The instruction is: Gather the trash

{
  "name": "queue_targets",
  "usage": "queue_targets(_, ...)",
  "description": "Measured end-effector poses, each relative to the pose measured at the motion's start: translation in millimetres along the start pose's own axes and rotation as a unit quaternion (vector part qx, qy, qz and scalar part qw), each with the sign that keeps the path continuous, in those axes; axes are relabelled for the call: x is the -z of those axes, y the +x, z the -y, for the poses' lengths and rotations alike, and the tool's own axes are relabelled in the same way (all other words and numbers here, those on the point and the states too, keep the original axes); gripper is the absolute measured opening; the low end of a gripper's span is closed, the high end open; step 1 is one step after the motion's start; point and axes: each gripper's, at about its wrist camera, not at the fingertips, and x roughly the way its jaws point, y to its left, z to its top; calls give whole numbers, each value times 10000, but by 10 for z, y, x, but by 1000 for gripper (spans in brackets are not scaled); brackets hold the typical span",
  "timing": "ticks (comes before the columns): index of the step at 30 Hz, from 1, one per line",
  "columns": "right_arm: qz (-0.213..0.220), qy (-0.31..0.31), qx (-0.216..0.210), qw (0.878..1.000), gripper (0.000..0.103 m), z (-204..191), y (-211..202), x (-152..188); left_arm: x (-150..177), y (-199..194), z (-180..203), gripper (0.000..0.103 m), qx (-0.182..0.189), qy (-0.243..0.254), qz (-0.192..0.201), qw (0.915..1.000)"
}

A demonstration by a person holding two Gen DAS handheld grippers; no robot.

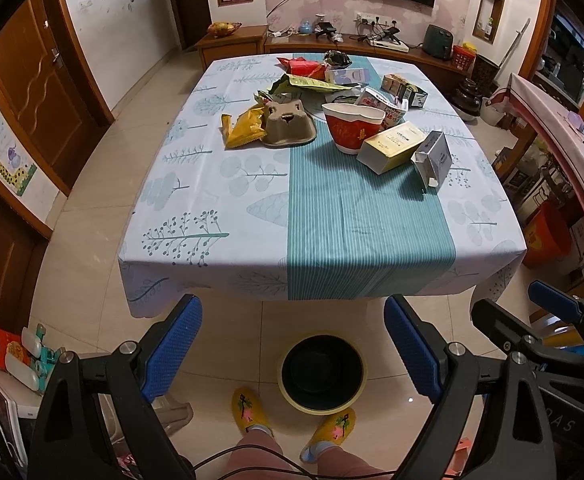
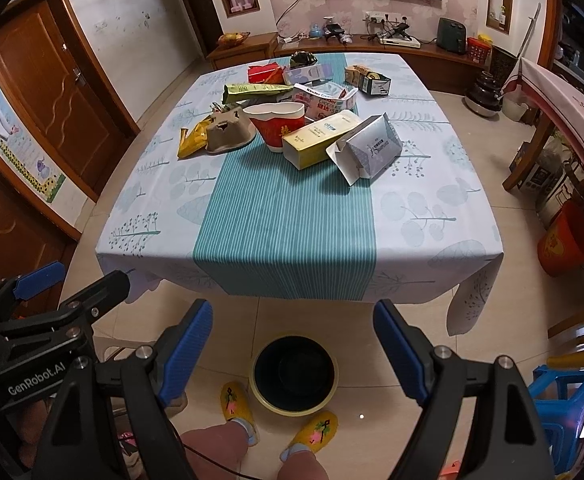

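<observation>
A square table (image 1: 219, 200), draped in a pale leaf-print cloth with a teal striped band down its middle, fills both wrist views. The near half of the cloth is bare; the trash lies in a loose heap toward the far edge.

On the tiled floor just before the near edge stands a round dark bin (image 1: 322, 374) with a yellow rim, between the table and the person's yellow slippers (image 1: 251, 406).

Nearest the centre of the heap stands a red paper cup (image 1: 350, 126), upright, on the teal band. Touching its right side lies a yellow-and-white carton (image 1: 394, 146), and just right of that a silver-grey box (image 1: 434, 158) with an open flap. Left of the cup sits a brown pulp tray (image 1: 287, 124), upturned, with a yellow wrapper (image 1: 243, 126) against its left side. Behind these lie a green packet (image 1: 312, 82), a red packet (image 1: 302, 66) and further cartons near the far edge.

The left gripper (image 1: 292, 344) and the right gripper (image 2: 292, 350) hang before the near edge, above the floor, each with its blue-padded fingers (image 1: 173, 354) spread wide and holding nothing.
</observation>
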Motion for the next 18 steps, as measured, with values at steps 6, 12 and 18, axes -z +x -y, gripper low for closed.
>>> queue_targets(6, 47, 55, -31, 10000, 83, 17, -29, -13, -6, -59, 8, 91, -106, 91, 51, 9999)
queue_targets(12, 108, 70, -93, 9999, 83, 24, -71, -76, -104, -149, 78, 90, -186, 150, 109, 9997)
queue_targets(18, 306, 26, -188, 9993, 83, -4, -143, -192, -248, -273, 61, 91, -294, 163, 306, 9990)
